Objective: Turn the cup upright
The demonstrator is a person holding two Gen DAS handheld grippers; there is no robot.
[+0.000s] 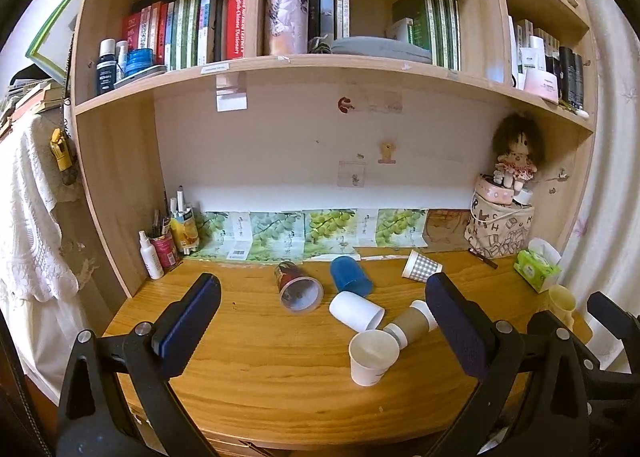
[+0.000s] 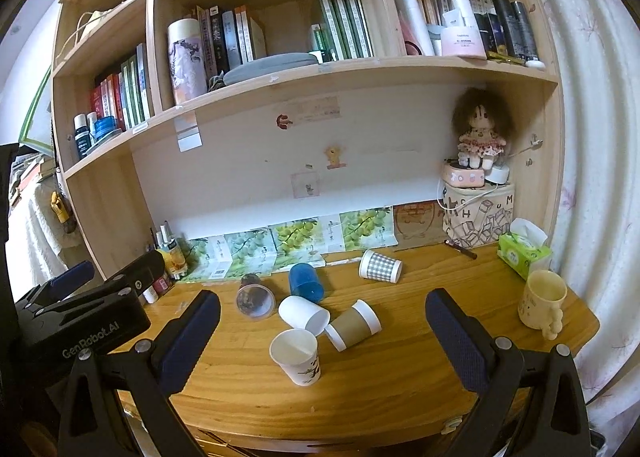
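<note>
So there's a little pile-up of cups mid-table point(image 2: 400, 377). One white paper cup point(image 2: 296, 357) stands upright, mouth up, nearest the camera. The others are on their sides: a plain white cup point(image 2: 302, 315) at its 12 o'clock, a brown-sleeved cup point(image 2: 354, 324) at about 2 o'clock and touching the white one, a blue cup point(image 2: 306, 283) further back, a clear printed cup point(image 2: 254, 299) at roughly 10 o'clock, and a checkered cup point(image 2: 380, 266) off alone near the back. A yellow mug point(image 2: 540, 299) stands upright at 3 o'clock.

Both grippers hang back over the near edge, the left gripper point(image 1: 320, 305) and right gripper point(image 2: 320, 321) each with jaws wide apart and holding nothing. My guess is they're kept high and spread so either can drop around a cup. Which tipped cup is the target, can't tell.
</note>
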